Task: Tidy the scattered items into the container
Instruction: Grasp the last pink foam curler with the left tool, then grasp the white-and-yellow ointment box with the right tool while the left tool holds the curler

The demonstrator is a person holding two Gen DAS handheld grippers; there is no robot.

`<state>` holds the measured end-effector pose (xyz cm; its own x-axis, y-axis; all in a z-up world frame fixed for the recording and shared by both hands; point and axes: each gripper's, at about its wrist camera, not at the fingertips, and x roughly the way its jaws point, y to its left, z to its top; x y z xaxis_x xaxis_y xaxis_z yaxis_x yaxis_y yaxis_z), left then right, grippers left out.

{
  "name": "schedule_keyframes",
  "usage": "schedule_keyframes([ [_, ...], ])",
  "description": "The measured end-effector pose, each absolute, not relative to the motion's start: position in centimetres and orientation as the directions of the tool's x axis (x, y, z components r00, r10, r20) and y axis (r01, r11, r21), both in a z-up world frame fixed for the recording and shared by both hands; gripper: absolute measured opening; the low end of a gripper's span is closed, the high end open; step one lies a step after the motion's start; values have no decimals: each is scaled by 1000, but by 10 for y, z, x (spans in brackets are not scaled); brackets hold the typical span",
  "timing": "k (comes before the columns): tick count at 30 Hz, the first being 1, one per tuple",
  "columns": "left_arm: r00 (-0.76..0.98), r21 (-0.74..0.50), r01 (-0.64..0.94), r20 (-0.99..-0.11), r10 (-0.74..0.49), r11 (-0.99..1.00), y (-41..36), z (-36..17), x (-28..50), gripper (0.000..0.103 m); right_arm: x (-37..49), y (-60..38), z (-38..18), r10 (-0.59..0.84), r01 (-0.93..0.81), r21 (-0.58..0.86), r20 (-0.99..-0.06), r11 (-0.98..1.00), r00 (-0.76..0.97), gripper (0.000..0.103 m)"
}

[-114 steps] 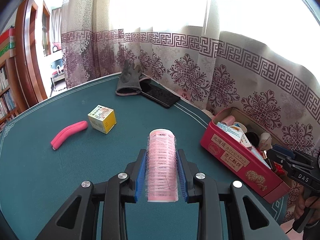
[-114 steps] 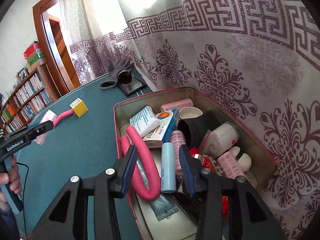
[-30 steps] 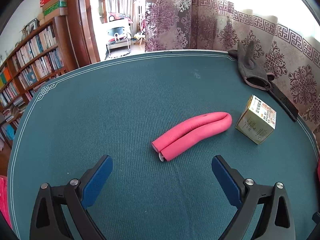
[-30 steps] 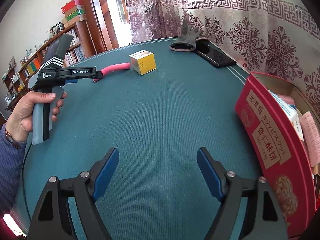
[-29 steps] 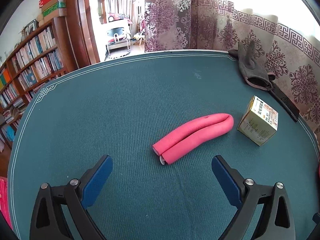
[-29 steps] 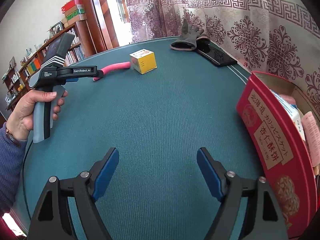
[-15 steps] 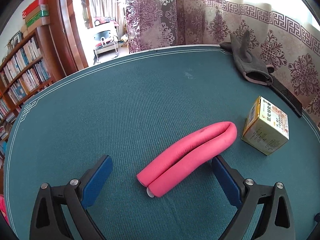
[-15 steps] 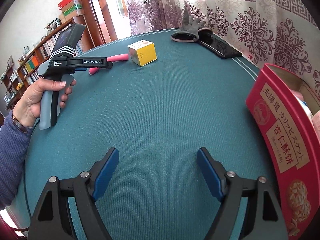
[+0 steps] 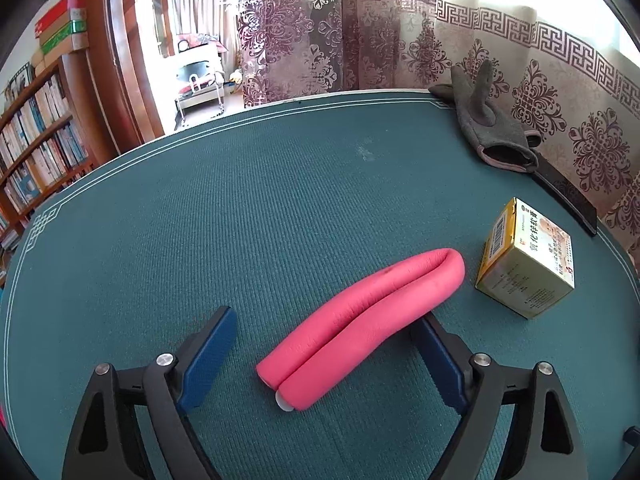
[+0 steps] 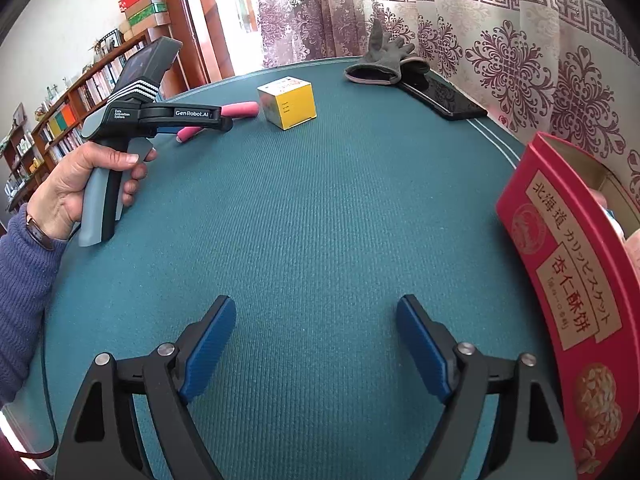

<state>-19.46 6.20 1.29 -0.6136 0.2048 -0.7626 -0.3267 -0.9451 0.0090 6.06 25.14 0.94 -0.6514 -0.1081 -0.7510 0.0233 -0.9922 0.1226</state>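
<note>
Pickup step: our left gripper jaws closing around the pink foam roller, not yet clamped; next, squeeze and lift.

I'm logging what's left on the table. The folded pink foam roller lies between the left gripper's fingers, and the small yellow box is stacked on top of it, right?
Not quite. The small yellow box stands on the green table beside the pink foam roller, near its bent end, not on it; the left wrist view shows this. The roller does lie between the closing left gripper fingers.
</note>
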Motion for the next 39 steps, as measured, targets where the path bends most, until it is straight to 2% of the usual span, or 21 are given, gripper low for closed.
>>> schedule_keyframes([
  [1, -612, 5, -337, -761, 215, -942, 64, 14, -193, 75, 61, 251, 9, -108, 23, 123, -751, -992, -652, 85],
  [3, -613, 7, -344, -759, 219, -939, 67, 16, -190, 59, 61, 251, 10, -111, 23, 127, -750, -992, -652, 85],
  [6, -609, -8, -335, -761, 223, -942, 69, 17, -185, 52, 61, 252, 10, -115, 23, 132, -748, -991, -654, 86],
  [8, -608, -16, -332, -761, 227, -943, 68, 18, -181, 35, 60, 252, 11, -116, 23, 133, -748, -991, -653, 86],
  [12, -593, -50, -336, -765, 253, -941, 66, 19, -172, 21, 60, 252, 10, -115, 23, 132, -748, -991, -654, 86],
  [18, -571, -137, -336, -757, 317, -932, 63, 20, -158, 17, 56, 255, 14, -144, 29, 165, -749, -986, -647, 86],
  [27, -581, -135, -319, -754, 306, -938, 62, 17, -160, 17, 3, 244, 48, -160, 83, 145, -677, -986, -719, 86],
  [32, -596, -128, -323, -742, 307, -938, 62, 16, -160, 17, -46, 241, 52, -189, 90, 180, -670, -980, -718, 86],
  [39, -596, -141, -326, -737, 319, -935, 61, 16, -159, 17, -117, 232, 48, -141, 83, 117, -678, -990, -721, 86],
])
